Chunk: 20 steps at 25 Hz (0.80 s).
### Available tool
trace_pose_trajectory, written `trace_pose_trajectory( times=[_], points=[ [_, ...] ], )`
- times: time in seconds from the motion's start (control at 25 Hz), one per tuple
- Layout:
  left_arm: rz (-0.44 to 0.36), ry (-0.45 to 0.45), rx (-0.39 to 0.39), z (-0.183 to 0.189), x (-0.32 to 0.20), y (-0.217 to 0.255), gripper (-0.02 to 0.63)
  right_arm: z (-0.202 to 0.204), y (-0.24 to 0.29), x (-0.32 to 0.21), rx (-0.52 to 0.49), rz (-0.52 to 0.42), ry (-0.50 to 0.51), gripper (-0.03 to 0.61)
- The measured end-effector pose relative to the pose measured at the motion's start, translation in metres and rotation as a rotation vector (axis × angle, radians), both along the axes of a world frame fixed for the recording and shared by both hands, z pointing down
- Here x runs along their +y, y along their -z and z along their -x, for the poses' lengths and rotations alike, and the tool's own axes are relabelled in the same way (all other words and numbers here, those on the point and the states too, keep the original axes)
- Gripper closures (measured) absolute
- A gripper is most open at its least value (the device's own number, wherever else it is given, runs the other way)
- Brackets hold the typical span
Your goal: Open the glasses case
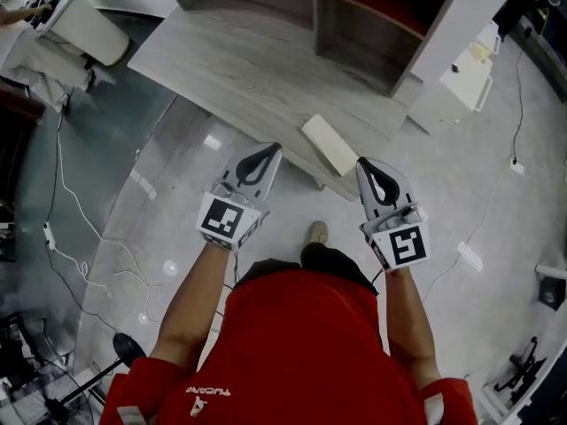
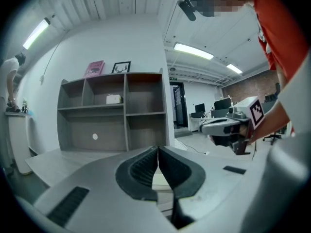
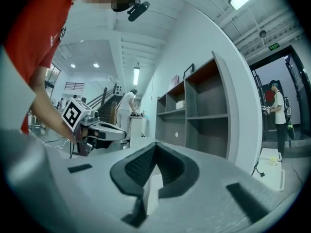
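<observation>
A white oblong glasses case [image 1: 330, 145] lies closed near the front corner of the grey wooden table [image 1: 230, 69]. My left gripper [image 1: 268, 151] is held just short of the table edge, left of the case, with its jaws shut and nothing in them. To the right of the case my right gripper [image 1: 364, 166] is held the same way, shut and empty. In the left gripper view the dark pads [image 2: 146, 169] meet, and a pale strip of the case [image 2: 161, 179] shows behind them. The right gripper view shows its pads [image 3: 141, 166] together, with the case [image 3: 152, 194] pale below.
A grey shelf unit [image 1: 372, 16] stands at the table's back. White cables [image 1: 80, 211] trail over the floor at left, and a white box [image 1: 468, 76] leans at right. One person [image 3: 127, 108] stands far off at a counter, and another person [image 3: 279, 115] stands by a doorway.
</observation>
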<state>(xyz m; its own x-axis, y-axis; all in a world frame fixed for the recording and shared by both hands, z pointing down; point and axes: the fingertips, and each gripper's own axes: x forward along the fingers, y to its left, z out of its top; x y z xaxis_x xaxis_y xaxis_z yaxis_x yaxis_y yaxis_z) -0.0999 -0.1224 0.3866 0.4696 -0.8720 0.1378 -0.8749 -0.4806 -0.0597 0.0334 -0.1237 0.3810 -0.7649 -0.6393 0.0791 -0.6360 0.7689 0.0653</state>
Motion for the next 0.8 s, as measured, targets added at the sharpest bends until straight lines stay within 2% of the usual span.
trace_pose_trajectory(
  times=[0.2, 0.48, 0.56, 0.8],
  points=[
    [0.068, -0.003, -0.041, 0.0, -0.027, -0.032, 0.601, 0.002, -0.014, -0.024, 0.008, 0.036, 0.003, 0.574],
    [0.166, -0.076, -0.09, 0.002, -0.055, -0.07, 0.6, 0.014, -0.04, -0.048, 0.041, 0.092, -0.026, 0.572],
    [0.2, -0.109, -0.108, 0.001, -0.061, -0.084, 0.593, 0.015, -0.05, -0.053, 0.059, 0.114, -0.034, 0.535],
    [0.271, -0.228, -0.145, -0.008, -0.073, -0.122, 0.52, 0.01, -0.077, -0.056, 0.126, 0.17, -0.077, 0.483]
  ],
)
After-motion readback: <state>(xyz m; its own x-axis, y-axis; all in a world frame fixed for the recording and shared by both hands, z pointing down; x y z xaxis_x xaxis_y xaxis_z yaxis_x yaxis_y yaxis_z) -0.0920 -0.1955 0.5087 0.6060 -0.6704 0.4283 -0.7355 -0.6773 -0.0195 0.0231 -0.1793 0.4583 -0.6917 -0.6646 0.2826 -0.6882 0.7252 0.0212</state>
